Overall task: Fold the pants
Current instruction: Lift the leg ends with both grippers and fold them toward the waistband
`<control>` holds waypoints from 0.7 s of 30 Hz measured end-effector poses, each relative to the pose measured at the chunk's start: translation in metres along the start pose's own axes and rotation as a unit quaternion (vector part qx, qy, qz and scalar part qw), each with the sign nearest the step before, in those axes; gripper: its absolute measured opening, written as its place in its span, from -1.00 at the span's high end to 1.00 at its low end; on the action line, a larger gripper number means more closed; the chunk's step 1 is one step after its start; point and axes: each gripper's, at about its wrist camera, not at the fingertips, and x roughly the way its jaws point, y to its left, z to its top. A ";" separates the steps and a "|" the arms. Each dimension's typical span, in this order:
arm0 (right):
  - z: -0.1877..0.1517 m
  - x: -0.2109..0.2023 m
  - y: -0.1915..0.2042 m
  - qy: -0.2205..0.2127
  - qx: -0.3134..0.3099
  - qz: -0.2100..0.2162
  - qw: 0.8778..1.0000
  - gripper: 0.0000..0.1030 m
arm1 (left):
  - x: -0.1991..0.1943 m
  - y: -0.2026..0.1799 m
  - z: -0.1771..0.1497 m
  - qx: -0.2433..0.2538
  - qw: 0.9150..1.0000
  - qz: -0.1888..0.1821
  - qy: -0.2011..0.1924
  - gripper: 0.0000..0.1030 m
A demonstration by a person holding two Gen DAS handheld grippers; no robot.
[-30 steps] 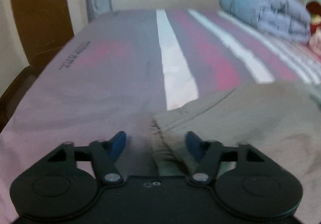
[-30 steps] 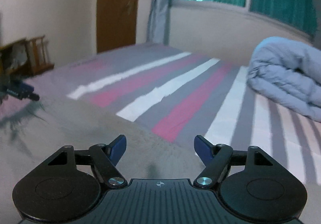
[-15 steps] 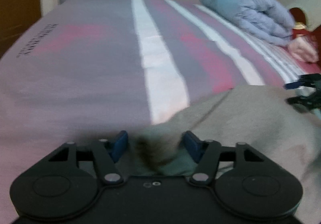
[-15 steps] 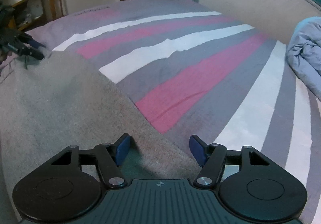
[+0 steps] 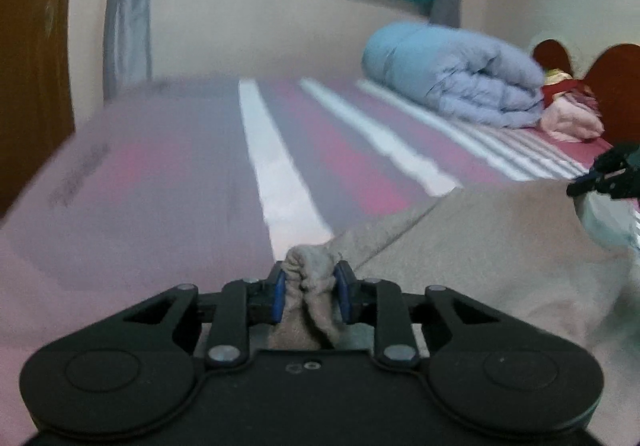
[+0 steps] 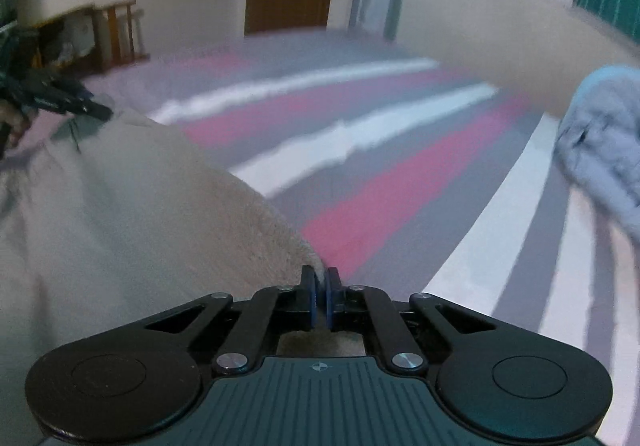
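The striped bed is seen ahead of both jaws, with a rolled blue duvet far beyond them. The beige pants are spread between the two tools. A bunched corner is clamped between the jaws of the left gripper; a thin edge is pinched by the nearly closed jaws of the right gripper. This thin edge could be lost if the cloth is pulled tight, and the fold would be spoiled

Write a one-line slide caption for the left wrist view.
Left gripper clamps a bunched corner of beige pants over the striped bed.
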 end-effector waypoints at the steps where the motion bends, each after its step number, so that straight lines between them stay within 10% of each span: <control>1: 0.003 -0.015 0.008 -0.013 -0.009 -0.008 1.000 0.93 | -0.011 -0.003 0.002 0.008 1.000 -0.002 -0.009 0.70; 13: -0.055 -0.188 0.146 -0.061 -0.100 -0.029 0.993 0.93 | -0.152 -0.079 -0.061 0.100 0.994 -0.008 -0.036 0.71; 21: -0.163 -0.186 0.221 -0.020 0.012 -0.076 0.997 0.81 | -0.179 -0.103 -0.148 -0.023 0.995 0.084 0.051 0.22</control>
